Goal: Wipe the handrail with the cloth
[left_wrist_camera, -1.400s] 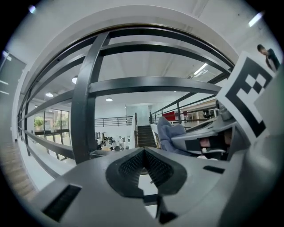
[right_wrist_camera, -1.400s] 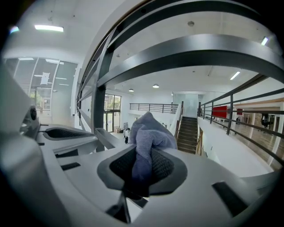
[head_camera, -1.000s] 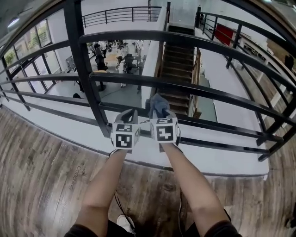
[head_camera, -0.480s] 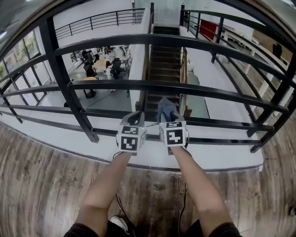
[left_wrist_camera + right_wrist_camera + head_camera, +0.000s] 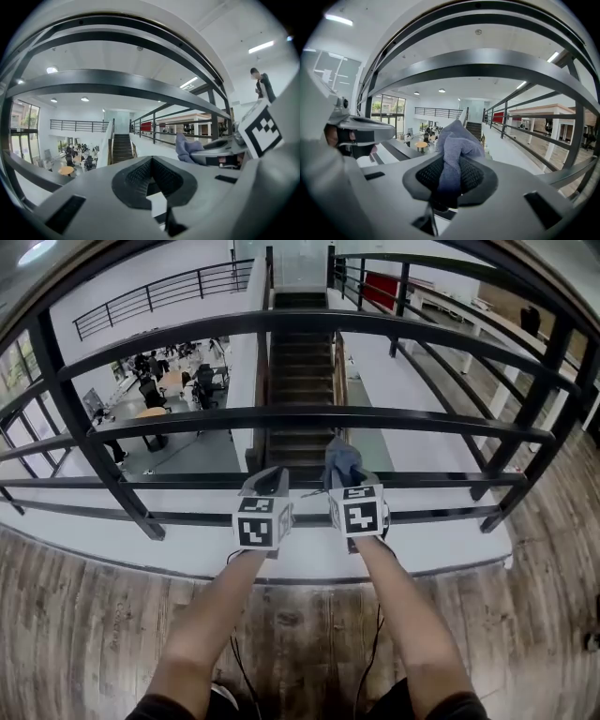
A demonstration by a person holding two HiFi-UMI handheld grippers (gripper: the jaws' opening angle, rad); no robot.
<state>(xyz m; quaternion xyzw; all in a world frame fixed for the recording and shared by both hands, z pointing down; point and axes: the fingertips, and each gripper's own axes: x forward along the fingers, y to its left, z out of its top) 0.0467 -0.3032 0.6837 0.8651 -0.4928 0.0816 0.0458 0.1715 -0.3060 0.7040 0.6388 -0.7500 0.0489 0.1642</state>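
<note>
One cloth (image 5: 342,457) (bunched) juts forward from right gripper (image 5: 351,481), toward handrail (image 5: 422,418).

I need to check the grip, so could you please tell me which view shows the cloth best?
The right gripper view: the blue-grey cloth fills the centre, pinched between the jaws of the right gripper. The head view shows it only as a small bunch above that gripper; the left gripper view gives a side glimpse.

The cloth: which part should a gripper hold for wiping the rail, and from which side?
Hold the cloth by its narrow gathered end, from the person's side. The right gripper is shut on it there, and the fuller folded end stands free beyond the jaws, towards the handrail.
</note>
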